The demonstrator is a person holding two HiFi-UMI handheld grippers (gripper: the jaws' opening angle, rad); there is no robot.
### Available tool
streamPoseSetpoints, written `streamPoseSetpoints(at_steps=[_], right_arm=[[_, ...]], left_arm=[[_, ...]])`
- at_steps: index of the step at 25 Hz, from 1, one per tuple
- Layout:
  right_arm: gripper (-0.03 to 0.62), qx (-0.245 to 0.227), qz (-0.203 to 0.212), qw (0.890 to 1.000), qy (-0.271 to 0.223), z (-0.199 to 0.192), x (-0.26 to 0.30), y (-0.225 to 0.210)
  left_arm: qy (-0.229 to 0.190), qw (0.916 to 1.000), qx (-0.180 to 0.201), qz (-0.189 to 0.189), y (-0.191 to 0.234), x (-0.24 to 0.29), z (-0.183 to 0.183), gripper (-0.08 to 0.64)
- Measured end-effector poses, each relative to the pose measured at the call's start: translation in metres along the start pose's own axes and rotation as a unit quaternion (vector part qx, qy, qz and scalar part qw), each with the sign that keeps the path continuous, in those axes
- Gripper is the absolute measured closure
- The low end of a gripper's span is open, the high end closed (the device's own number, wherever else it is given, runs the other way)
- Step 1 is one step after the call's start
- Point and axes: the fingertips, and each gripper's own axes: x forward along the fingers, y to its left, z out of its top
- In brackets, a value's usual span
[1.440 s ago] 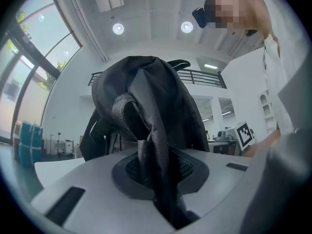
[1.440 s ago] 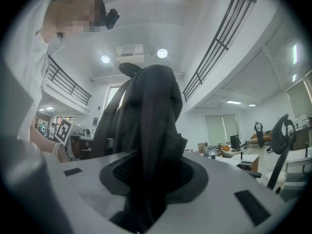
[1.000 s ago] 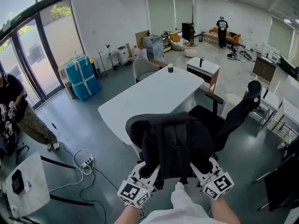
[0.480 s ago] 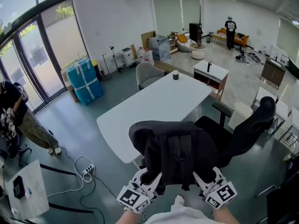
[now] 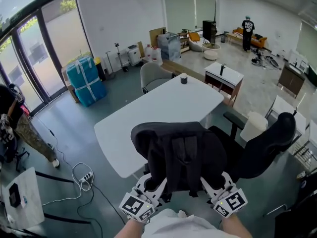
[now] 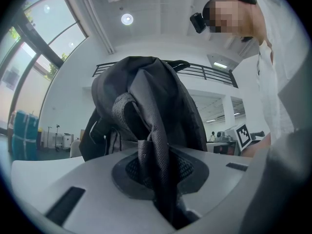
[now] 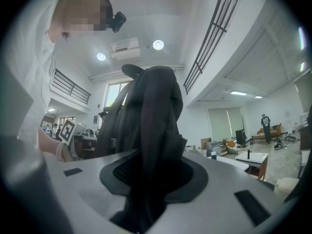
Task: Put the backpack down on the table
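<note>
A black backpack [image 5: 183, 155] hangs in the air in front of me, just short of the near edge of the long white table [image 5: 158, 113]. My left gripper [image 5: 152, 186] is shut on a woven strap [image 6: 146, 150] at the pack's lower left. My right gripper [image 5: 214, 185] is shut on a thick fold of the pack's fabric [image 7: 151, 145] at its lower right. In both gripper views the backpack rises straight out of the jaws and hides most of the room. The tabletop is bare except for a small dark cup [image 5: 184, 78] at its far end.
A black office chair [image 5: 257, 148] stands just right of the backpack, by the table's near right corner. A grey chair [image 5: 151, 73] is at the table's far side. Cables and a power strip [image 5: 84, 175] lie on the floor left. A person [image 5: 12, 128] stands far left.
Both grippers have carried the backpack forward towards the table, whose near edge now lies closer under the pack. The grips have not changed.
</note>
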Motion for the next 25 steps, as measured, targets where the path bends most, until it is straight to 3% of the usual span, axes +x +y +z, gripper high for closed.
streamPoseSetpoints(at_steps=[13,25], right_arm=[[0.445,0.005,0.000,1.000,0.008,0.000,0.086,-0.056],[0.445,-0.013,-0.015,1.000,-0.006,0.015,0.238,-0.109]], left_arm=[[0.007,0.9999,-0.012,0.002,0.082,0.058,0.006,0.488],[-0.007,0.9999,0.007,-0.008,0.233,0.119,0.037,0.488]])
